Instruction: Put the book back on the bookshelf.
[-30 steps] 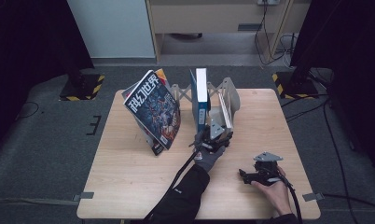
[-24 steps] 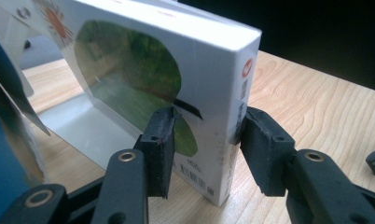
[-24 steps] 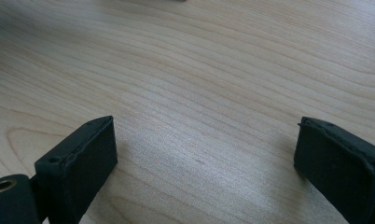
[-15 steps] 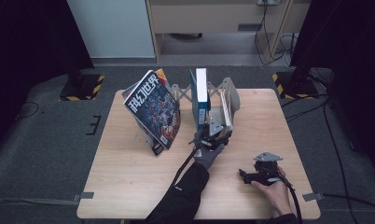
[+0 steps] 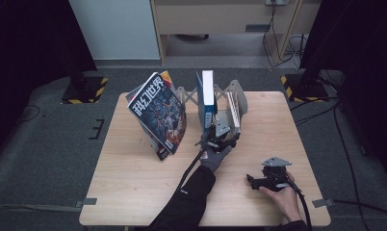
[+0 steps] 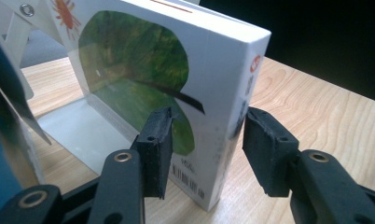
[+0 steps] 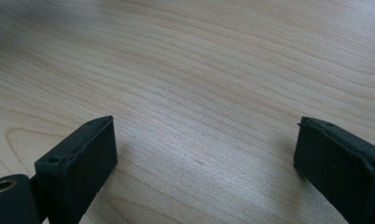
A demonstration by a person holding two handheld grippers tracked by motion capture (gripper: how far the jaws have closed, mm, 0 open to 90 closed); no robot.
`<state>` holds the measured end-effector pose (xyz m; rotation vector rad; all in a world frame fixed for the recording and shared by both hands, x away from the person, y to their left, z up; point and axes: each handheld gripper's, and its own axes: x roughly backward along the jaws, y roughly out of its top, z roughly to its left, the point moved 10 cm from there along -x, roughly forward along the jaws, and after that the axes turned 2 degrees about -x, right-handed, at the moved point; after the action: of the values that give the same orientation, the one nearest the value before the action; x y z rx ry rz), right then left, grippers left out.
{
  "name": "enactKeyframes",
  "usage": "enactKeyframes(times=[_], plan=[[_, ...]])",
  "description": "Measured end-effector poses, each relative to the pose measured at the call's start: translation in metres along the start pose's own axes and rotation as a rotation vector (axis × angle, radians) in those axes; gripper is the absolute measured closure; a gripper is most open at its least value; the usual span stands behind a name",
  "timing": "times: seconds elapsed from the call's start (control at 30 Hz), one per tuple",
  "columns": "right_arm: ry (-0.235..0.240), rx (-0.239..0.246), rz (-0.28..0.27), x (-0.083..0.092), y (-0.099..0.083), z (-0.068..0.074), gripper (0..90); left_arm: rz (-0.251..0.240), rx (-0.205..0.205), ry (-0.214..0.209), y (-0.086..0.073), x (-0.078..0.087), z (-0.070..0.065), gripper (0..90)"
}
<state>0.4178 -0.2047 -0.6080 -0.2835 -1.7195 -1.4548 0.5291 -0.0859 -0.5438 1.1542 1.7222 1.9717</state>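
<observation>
A white book with a green picture on its cover (image 6: 143, 70) stands upright on the grey base of an expandable book rack (image 5: 223, 122); in the high view it is the pale book (image 5: 235, 107) at the rack's right. My left gripper (image 6: 206, 130) straddles its lower near corner. The jaws have just been opening: one pad lies close to the cover and the other stands a little off the spine, so neither presses. The high view has this gripper (image 5: 219, 139) at the rack's front. My right gripper (image 7: 204, 149) rests open on bare wood, at the front right (image 5: 253, 182).
A blue and white book (image 5: 207, 94) stands in the rack left of the white one. A magazine (image 5: 158, 113) leans upright on the table's left half. The wooden table (image 5: 134, 187) has free room along its front and right.
</observation>
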Motion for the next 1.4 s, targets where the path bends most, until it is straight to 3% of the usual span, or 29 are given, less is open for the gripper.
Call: enactKeyframes(times=[0.2,0.57,0.8,0.9,1.1,1.4], plan=[[-0.002,-0.002,-0.002,0.0,0.0,0.0,6.4,-0.01,0.02,-0.002,-0.001,0.005,0.002,52.2],[-0.002,0.0,-0.003,0.0,0.0,0.0,6.4,-0.01,0.018,0.035,0.014,-0.009,0.0,53.4],[-0.001,-0.001,-0.003,0.0,0.0,0.0,6.5,-0.015,0.052,0.032,0.017,-0.017,0.002,54.0],[-0.001,0.003,-0.003,0.0,0.0,0.0,6.5,-0.009,0.042,0.037,0.018,-0.018,0.003,54.1],[-0.001,0.004,-0.003,0.0,0.0,0.0,6.5,-0.017,0.037,0.033,0.017,-0.01,0.0,52.7],[-0.001,0.004,-0.004,0.0,0.0,0.0,6.5,-0.021,-0.03,-0.004,0.015,0.02,-0.011,49.2]])
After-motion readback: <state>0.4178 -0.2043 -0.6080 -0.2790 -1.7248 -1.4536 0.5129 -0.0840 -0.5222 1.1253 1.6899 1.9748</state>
